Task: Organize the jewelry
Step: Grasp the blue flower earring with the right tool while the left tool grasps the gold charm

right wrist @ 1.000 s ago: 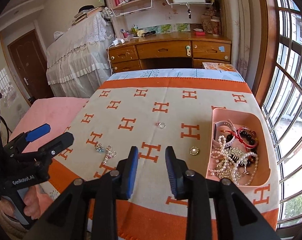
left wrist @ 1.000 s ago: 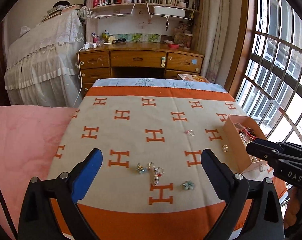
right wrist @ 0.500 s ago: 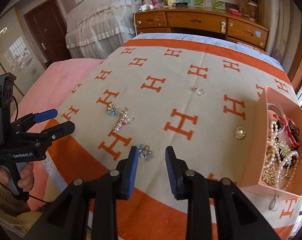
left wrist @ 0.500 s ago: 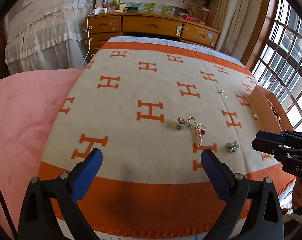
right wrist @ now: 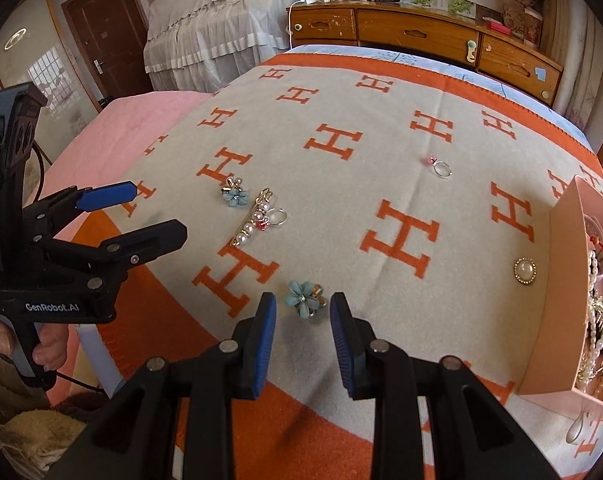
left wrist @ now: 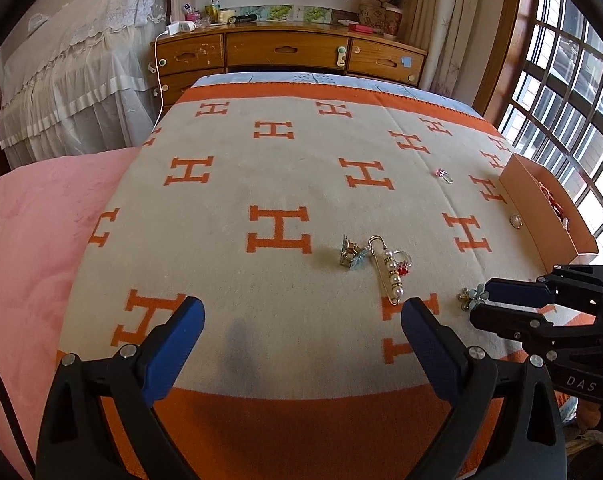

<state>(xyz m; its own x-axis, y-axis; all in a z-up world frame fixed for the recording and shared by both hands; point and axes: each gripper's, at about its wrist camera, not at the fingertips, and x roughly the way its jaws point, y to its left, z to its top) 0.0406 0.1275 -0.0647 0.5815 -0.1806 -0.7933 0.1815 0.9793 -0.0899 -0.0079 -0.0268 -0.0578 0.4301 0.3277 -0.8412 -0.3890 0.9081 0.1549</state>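
Note:
Jewelry lies on an orange-and-cream H-pattern blanket (right wrist: 381,128). My right gripper (right wrist: 303,312) is open, its fingers either side of a blue flower earring (right wrist: 304,299), low over the blanket. It also shows in the left wrist view (left wrist: 486,305) beside that earring (left wrist: 472,297). My left gripper (left wrist: 301,320) is open and empty above the blanket's near edge. Further out lie a pearl safety-pin brooch (right wrist: 253,220) with a ring (right wrist: 276,217), a second blue flower earring (right wrist: 234,194), a pink-stone ring (right wrist: 439,167) and a round pearl brooch (right wrist: 524,271).
A pink open box (right wrist: 557,280) with several necklaces and bracelets stands at the blanket's right edge. A pink quilt (left wrist: 29,232) lies to the left. A wooden desk (left wrist: 285,54) and a covered piece of furniture (left wrist: 81,60) stand beyond the bed; windows are on the right.
Both grippers tilted down and came lower toward the blanket. My right gripper moved forward until the blue flower earring sits between its fingers. The jewelry has not moved.

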